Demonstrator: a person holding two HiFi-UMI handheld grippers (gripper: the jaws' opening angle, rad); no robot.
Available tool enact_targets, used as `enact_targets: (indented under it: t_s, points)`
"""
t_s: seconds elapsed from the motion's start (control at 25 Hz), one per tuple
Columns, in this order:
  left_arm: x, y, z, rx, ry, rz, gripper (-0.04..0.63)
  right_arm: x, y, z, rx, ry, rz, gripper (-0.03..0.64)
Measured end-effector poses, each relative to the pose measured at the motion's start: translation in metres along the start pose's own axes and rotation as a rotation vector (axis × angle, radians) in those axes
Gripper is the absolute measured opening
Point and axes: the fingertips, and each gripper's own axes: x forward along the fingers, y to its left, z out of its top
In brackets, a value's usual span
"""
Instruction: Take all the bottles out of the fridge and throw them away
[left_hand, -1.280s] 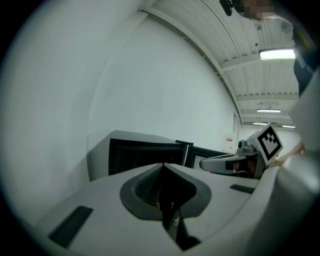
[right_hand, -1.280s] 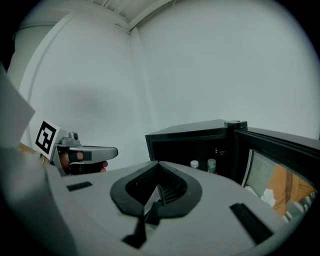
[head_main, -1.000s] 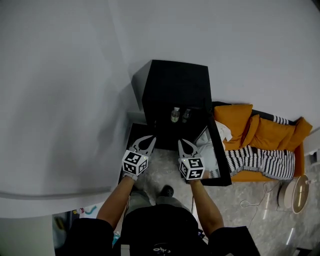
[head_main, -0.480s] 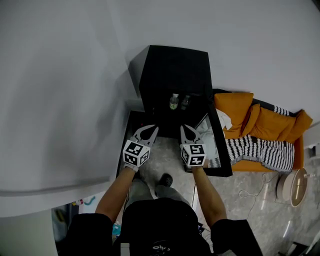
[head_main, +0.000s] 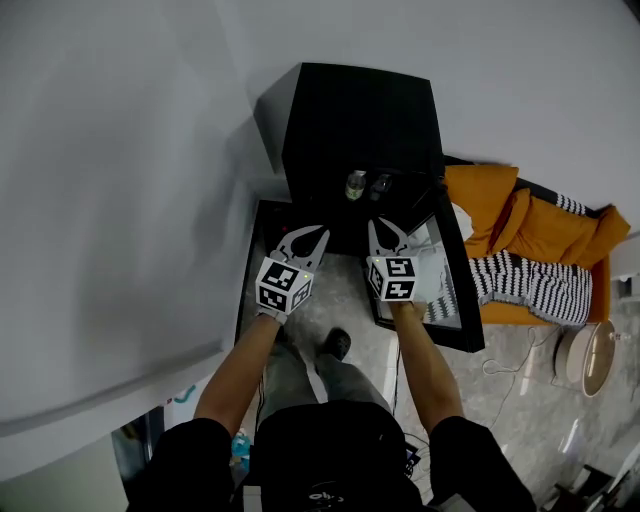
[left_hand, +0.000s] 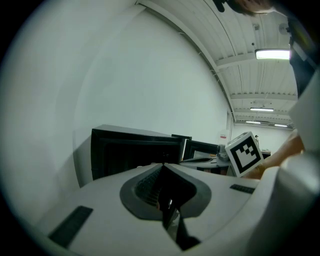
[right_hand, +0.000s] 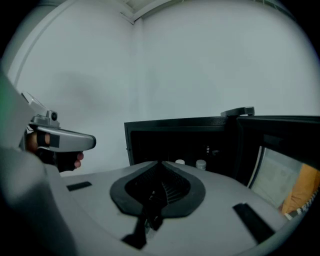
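Note:
A black mini fridge (head_main: 360, 120) stands open against the white wall. Two small bottles (head_main: 355, 185) (head_main: 380, 183) stand side by side just inside its opening. In the right gripper view only their pale caps (right_hand: 180, 162) (right_hand: 201, 163) show above the jaws, inside the dark fridge (right_hand: 175, 140). My left gripper (head_main: 320, 232) is shut and empty, a little short of the fridge's front at the left. Beside it, my right gripper (head_main: 379, 224) is shut and empty, just below the bottles. The left gripper view shows the fridge (left_hand: 135, 150) ahead and the right gripper's marker cube (left_hand: 245, 152).
The fridge's glass door (head_main: 440, 290) hangs open at the right, close to my right hand. A black panel (head_main: 246, 290) lies along the left. An orange cushion (head_main: 520, 225) with a striped blanket (head_main: 530, 285) sits further right. A round white device (head_main: 590, 358) rests on the marble floor.
Both grippers have moved forward toward the fridge opening, the right one more, and stayed shut. The fridge and bottles now sit closer to the fingertips.

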Motion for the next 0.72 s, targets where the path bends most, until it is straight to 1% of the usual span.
enact_targets:
  t_s: [0.16, 0.32, 0.44, 0.72]
  points:
    - [0.013, 0.015, -0.012, -0.012, -0.002, -0.010, 0.002, 0.033, -0.008, -0.008, 0.003, 0.012, -0.018, 0.022]
    - [0.027, 0.021, -0.031, 0.002, 0.004, -0.019, 0.002, 0.056, -0.017, -0.022, 0.007, 0.011, -0.034, 0.100]
    - [0.037, 0.027, -0.044, 0.008, -0.008, -0.020, 0.002, 0.076, -0.026, -0.035, -0.003, 0.007, -0.039, 0.157]
    - [0.056, 0.048, -0.077, 0.027, -0.027, -0.023, 0.002, 0.124, -0.045, -0.066, 0.010, -0.018, -0.082, 0.225]
